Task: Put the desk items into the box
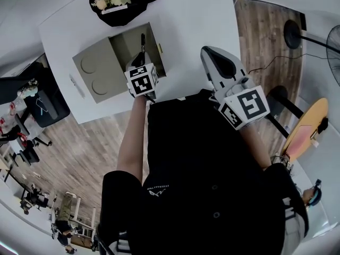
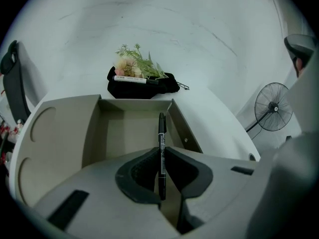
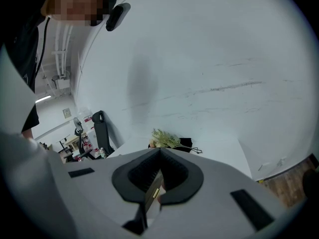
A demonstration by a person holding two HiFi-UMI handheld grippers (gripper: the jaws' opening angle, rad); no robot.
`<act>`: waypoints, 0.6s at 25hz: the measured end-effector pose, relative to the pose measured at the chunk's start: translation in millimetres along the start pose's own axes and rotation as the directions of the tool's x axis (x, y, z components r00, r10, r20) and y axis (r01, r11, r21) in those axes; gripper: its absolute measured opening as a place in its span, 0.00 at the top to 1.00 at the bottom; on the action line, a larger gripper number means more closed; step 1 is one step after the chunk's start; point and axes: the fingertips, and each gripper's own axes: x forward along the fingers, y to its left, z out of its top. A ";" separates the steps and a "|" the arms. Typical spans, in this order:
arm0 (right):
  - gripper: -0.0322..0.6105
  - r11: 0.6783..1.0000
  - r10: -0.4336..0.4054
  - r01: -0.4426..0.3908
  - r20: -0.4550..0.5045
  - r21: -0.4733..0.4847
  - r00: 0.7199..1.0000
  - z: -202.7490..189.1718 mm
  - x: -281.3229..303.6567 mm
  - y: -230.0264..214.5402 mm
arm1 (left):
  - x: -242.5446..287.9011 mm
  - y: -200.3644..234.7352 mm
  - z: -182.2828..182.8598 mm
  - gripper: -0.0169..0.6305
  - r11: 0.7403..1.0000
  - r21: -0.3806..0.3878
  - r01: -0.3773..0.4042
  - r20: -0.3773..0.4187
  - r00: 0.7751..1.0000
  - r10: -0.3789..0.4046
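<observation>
Right tool (image 1: 207, 51) (image 3: 159, 151): raised nearest the head, at 3 o'clock of the box (image 1: 95, 70). It is clenched with the tips meeting and nothing between them.

Left tool (image 1: 141, 57) (image 2: 161, 151): clenched on a black marker pen (image 2: 161, 133). The pen lies along the jaws, and its far end reaches over the open box interior.

Box: its lid flap is folded out toward 9 o'clock, and its near wall is close to the tabletop (image 1: 191, 15) front edge. Bare tabletop spans 1 to 3 o'clock of the box. A black pouch (image 1: 127, 7) with flowers sits at 12 o'clock, just beyond the far wall.
</observation>
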 end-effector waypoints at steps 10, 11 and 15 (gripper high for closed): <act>0.95 1.000 -0.009 0.009 -0.014 0.004 1.000 -7.5 -0.9 -0.2 | 10.0 5.5 -12.0 0.90 1.000 0.012 -0.017 -0.038 0.999 0.017; 0.95 1.000 -0.011 0.011 -0.012 0.004 1.000 -7.3 -1.6 -0.8 | 10.4 4.9 -13.0 0.90 1.000 0.018 -0.016 -0.039 0.999 0.017; 0.95 1.000 -0.016 0.016 -0.001 0.002 1.000 -5.0 -3.7 0.8 | 8.6 1.4 -12.6 0.89 1.000 0.025 0.007 -0.033 0.999 -0.006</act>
